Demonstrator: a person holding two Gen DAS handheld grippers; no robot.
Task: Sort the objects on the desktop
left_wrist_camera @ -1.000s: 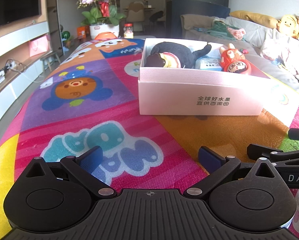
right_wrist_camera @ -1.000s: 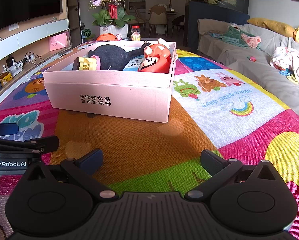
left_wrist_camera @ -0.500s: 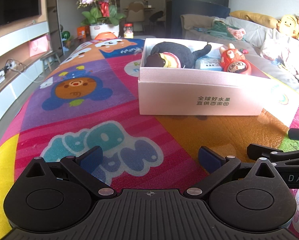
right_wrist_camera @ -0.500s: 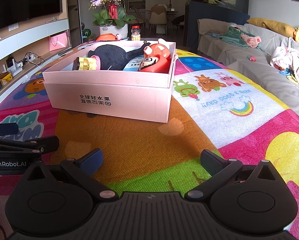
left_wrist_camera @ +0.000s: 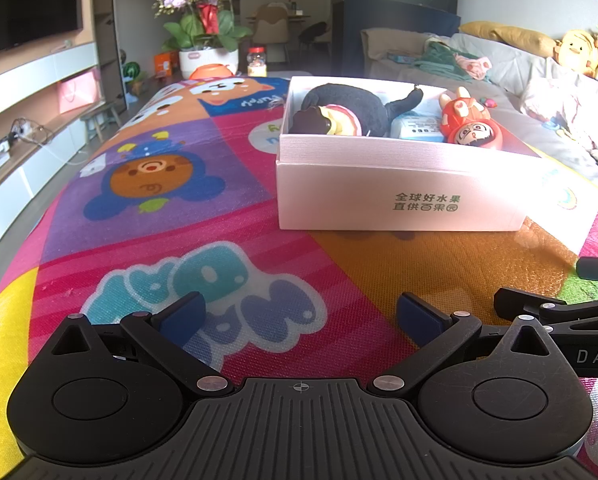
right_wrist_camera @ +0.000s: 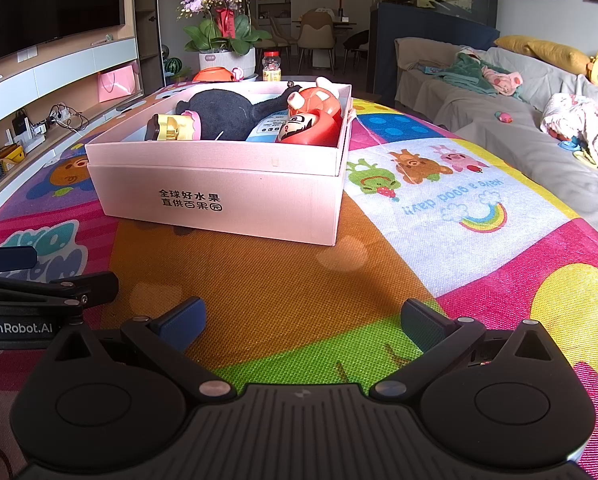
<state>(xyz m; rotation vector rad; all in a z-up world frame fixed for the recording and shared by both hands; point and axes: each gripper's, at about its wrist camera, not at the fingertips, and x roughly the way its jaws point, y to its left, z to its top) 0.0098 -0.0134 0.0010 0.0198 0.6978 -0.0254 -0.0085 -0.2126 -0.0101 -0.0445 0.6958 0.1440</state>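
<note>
1. A pale pink cardboard box (left_wrist_camera: 399, 196) (right_wrist_camera: 219, 196) with its lid off sits on a bright cartoon play mat (left_wrist_camera: 147, 240) (right_wrist_camera: 439, 216), near the mat's middle and well away from its near edge.
2. Inside the box lies a black plush toy (left_wrist_camera: 351, 104) (right_wrist_camera: 227, 114) that fills much of the left and middle; a yellow-and-pink part of it sits at the box's front left corner.
3. A red doll with a painted face (left_wrist_camera: 469, 122) (right_wrist_camera: 311, 120) lies at the right end of the box, touching the right wall in the right wrist view.
4. A light blue packet (left_wrist_camera: 417, 126) (right_wrist_camera: 269, 126) is wedged between the plush toy and the doll; its print is too small to read.
5. The box front carries two lines of dark Chinese characters: "全球好水果" over "直供百果园".
6. The mat shows a rainbow with mirrored lettering that seems to read "Have a good day".
7. The left gripper (left_wrist_camera: 299, 316) is released, its blue pads spread wide over the mat and holding nothing, near the mat's front edge.
8. The right gripper (right_wrist_camera: 303, 320) is likewise spread wide and empty, low over the orange and green patches in front of the box.
9. Each gripper shows at the side of the other's view; one side reads "GenRobot.AI", the other shows "DAS", cut off at the picture's edge.
</note>
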